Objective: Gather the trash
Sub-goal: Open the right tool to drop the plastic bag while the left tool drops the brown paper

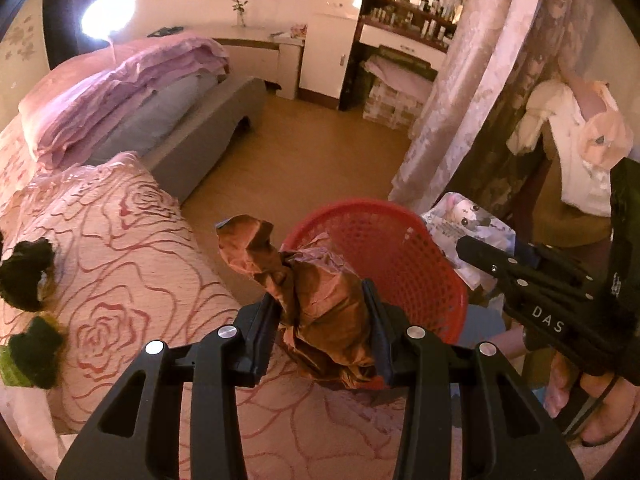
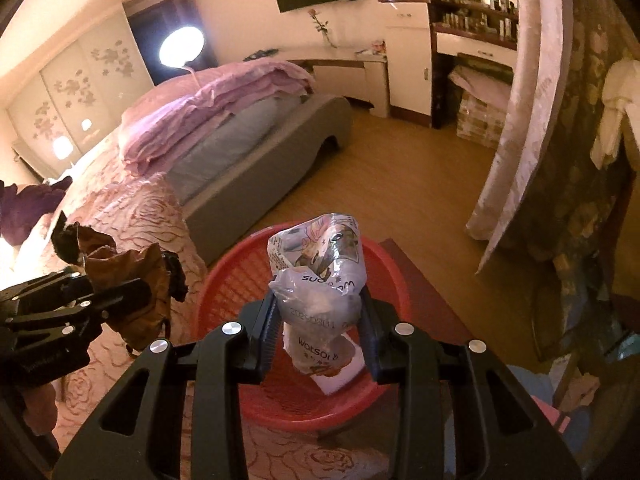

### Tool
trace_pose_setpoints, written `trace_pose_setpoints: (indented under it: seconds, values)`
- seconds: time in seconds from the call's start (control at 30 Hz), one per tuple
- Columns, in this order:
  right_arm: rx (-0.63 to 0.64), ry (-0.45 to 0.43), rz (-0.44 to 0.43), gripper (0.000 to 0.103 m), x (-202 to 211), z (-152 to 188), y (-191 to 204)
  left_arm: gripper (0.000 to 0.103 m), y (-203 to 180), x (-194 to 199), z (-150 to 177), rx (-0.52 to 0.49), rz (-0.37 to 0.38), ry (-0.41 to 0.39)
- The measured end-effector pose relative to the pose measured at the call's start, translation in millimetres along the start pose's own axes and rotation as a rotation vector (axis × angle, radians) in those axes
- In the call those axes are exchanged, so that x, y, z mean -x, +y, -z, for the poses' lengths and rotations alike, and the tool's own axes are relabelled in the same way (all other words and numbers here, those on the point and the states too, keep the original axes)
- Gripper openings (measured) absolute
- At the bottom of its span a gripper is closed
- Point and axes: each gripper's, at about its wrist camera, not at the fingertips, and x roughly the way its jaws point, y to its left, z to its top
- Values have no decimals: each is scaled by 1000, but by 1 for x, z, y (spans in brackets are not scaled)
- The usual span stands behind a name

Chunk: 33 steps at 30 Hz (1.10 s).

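Note:
My left gripper (image 1: 326, 320) is shut on a crumpled brown wrapper (image 1: 316, 300), held at the near rim of a red mesh basket (image 1: 400, 248) beside the bed. My right gripper (image 2: 318, 320) is shut on a clear printed plastic bag (image 2: 320, 272), held directly above the same red basket (image 2: 248, 280). A white flat packet (image 2: 344, 376) lies inside the basket under the bag. In the left wrist view the right gripper (image 1: 472, 250) comes in from the right with the printed bag (image 1: 468, 220). In the right wrist view the left gripper (image 2: 140, 292) sits left of the basket with the brown wrapper (image 2: 136, 280).
A bed with a pink rose-pattern cover (image 1: 120, 260) runs along the left. Two dark green scraps (image 1: 28, 276) lie on it. Wooden floor (image 1: 304, 160) stretches ahead to a grey bed frame (image 1: 224, 120), a curtain (image 1: 460, 100) and a white desk. A person's foot in a sandal (image 1: 604, 412) stands at right.

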Motion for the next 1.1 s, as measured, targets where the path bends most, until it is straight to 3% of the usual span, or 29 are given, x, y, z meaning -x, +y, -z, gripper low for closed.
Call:
trace_pose_setpoints:
  seconds: [0.3,0.57,0.83,1.1]
  values:
    - [-17,52,4,36,-18,8,-9,44,-7,-26,3,-18,-3,50]
    - [-28,60,2,52,-20,8,-10,69,-7,-29,3,-31,-24,26]
    - [-33,50,11,57,-14,10,-9,75,-4,-23,6,-25,-42,17]
    - [-38,33,13,60,-5,15,-4,75,4,-7,13,-9,-60,-6]
